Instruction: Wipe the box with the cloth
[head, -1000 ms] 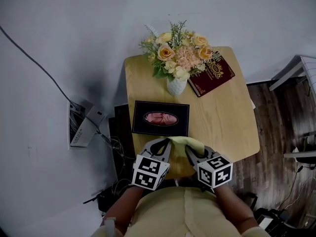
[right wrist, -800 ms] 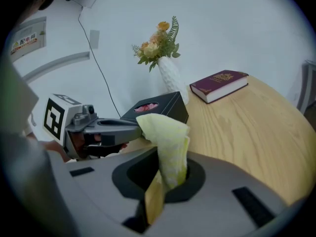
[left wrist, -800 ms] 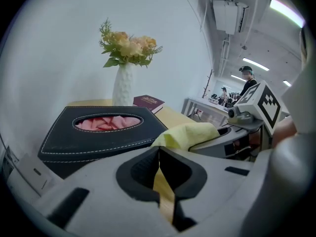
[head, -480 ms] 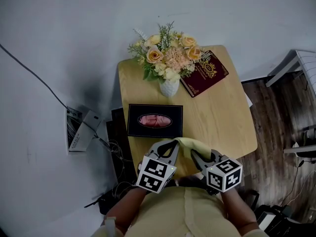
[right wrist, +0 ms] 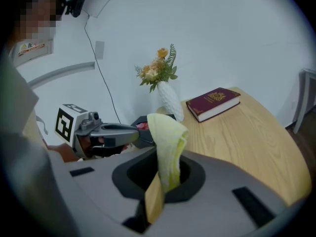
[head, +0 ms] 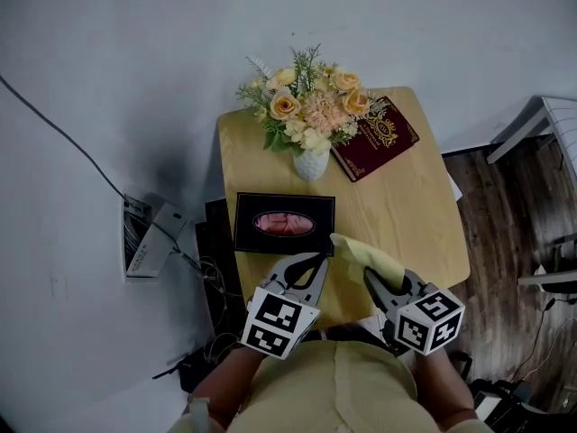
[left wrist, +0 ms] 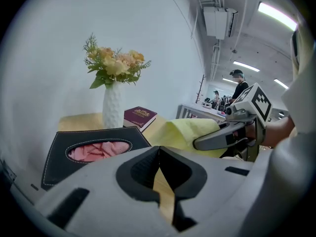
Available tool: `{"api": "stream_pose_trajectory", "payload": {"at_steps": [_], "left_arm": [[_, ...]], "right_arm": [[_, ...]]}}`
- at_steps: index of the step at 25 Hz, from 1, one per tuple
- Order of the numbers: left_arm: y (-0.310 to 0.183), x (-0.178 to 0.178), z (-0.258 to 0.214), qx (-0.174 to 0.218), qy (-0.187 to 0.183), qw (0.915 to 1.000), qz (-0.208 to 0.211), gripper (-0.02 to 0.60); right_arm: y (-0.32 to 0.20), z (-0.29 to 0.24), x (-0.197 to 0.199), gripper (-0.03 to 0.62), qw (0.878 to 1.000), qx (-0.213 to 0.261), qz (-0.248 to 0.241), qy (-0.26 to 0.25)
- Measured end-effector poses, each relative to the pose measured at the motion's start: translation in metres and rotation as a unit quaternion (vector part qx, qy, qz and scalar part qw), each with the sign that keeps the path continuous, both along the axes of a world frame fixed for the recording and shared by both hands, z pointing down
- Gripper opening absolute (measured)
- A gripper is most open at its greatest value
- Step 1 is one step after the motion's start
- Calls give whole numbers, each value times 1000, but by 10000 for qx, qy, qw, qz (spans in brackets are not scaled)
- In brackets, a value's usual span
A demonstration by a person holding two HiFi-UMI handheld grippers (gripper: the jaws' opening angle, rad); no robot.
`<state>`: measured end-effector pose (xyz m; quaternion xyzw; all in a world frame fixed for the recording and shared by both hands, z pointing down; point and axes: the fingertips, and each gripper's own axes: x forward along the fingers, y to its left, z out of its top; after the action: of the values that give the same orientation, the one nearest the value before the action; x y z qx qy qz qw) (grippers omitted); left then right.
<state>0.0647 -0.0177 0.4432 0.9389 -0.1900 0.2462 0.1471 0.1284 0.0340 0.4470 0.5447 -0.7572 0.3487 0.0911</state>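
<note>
Okay, rundown: going left to right in the head view.
Box: black, with pink tissue showing in its oval opening. It lies flat at the left side of the desk, just beyond both grippers. Nothing is touching it.
Left gripper: jaws pressed together with nothing between them. Its own view shows only bare desk wood through the slit. The tips hang just short of the box's near edge.
Cloth: yellow and bunched. It's pinched at one end and sticks up and forward, with its free tip near the box's right near corner but not on it.
Right gripper: clamped on the cloth. Its own view shows the fabric wedged right between the jaws.
Background: vase of flowers and maroon book at the far end, well apart from the action.
What changed: a second ago the cloth stretched between both gripper tips down by the desk's near edge. Now it hangs off the right gripper alone, and both grippers look a bit higher and wider apart.
What it means: looks to me like the pickup is done and no wiping has started. My guess is the right gripper needs to swing left and lower the cloth onto the box top. The left one is free to steady the box if it slides.
</note>
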Motion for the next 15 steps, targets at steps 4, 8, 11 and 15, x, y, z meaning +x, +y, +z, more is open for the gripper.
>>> {"api": "stream_pose_trajectory", "payload": {"at_steps": [4,8,11,15], "left_arm": [[-14,-8,-8,68,49,9995,-296,21],[-30,-16,-15,184,75,9981,-587,21],[-41,-23,-18,231,55,9964,-812,21],[-52,-28,-19,246,34,9942,-1050,21]], "right_arm": [[-17,-5,13,36,9998,141,106,52],[-38,-5,20,36,9996,243,104,130],[-52,-2,18,37,9995,265,-25,162],[-69,11,20,36,9993,189,-128,301]]}}
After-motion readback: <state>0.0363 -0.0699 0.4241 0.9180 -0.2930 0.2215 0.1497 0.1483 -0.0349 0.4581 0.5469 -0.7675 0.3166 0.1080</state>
